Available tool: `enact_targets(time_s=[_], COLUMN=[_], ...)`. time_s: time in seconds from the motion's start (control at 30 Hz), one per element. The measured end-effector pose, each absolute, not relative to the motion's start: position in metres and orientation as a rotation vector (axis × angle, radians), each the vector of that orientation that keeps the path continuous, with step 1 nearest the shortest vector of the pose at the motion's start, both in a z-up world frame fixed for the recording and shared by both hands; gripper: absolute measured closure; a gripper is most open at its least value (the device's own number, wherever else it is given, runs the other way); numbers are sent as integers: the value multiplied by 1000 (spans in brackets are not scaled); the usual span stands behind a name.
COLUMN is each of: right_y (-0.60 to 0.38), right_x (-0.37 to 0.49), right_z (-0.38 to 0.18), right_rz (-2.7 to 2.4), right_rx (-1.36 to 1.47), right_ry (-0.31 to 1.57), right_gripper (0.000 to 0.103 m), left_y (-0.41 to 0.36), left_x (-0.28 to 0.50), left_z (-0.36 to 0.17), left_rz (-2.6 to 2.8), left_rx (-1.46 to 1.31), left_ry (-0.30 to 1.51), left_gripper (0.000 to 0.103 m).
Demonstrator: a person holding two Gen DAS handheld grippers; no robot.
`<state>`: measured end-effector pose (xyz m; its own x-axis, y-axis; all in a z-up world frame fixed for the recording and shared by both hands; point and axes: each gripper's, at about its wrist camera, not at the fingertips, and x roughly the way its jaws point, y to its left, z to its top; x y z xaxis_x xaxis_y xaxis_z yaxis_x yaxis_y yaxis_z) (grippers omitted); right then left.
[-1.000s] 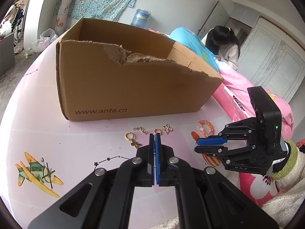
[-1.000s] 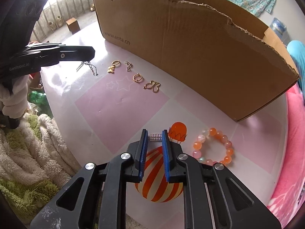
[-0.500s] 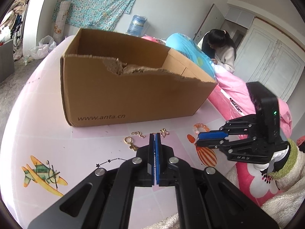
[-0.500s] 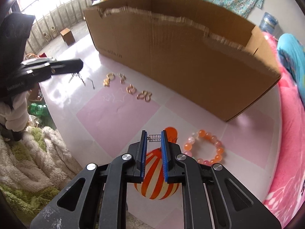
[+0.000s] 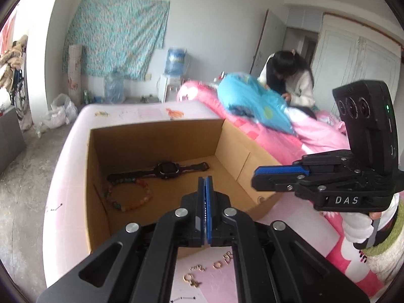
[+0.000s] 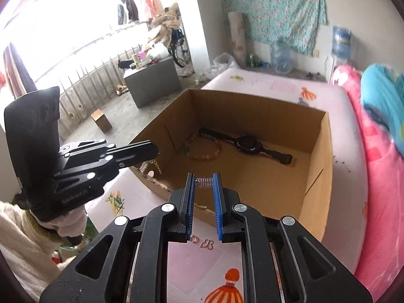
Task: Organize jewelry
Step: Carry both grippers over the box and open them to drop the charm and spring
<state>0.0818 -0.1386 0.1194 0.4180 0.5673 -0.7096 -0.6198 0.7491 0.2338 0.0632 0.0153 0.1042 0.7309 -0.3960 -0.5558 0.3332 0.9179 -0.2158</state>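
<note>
Right gripper (image 6: 204, 184): clamped on a small silver chain piece (image 6: 205, 183), above the cardboard box (image 6: 317, 176).
Left gripper (image 5: 205, 189): pressed together on a gold chain (image 6: 151, 164), dangling over the box's near edge.
Done: watch (image 6: 248, 145) and bead bracelet (image 6: 204, 149) inside the box.
Left: gold earrings (image 5: 202, 271) on the table.

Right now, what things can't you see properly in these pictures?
- Left wrist view: the left tongs are pressed together; anything pinched between them is hidden.
- Right wrist view: the gold chain hanging under the left tongs is half hidden by them.
- Right wrist view: the tiny silver piece in the right tongs is too small to name.
- Left wrist view: the gold earrings are partly hidden by the tongs' arms.
- Left wrist view: the bead bracelet in the cardboard box is blurred.
</note>
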Motion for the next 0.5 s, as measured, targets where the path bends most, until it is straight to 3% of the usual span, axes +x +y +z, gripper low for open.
enact_targets(time_s=[0.23,0.3,0.37,0.5], right_y=[-117,-119,-120,-131], right_x=[150,157,159,156], right_z=[81,77,77,82], right_rz=[631,614,612,617], right_rx=[-33,-18,-3,27], right_ry=[1028,1045,1036,1006], right_gripper=[89,87,87,87], left_y=[-2,-3,-2,-1], left_x=[140,147,147,146], left_z=[76,74,74,78], left_rz=[-391,-393,-399,-389], left_rx=[-120,-129,-153,-150], left_ry=[827,840,832,806], left_gripper=[102,98,82,80])
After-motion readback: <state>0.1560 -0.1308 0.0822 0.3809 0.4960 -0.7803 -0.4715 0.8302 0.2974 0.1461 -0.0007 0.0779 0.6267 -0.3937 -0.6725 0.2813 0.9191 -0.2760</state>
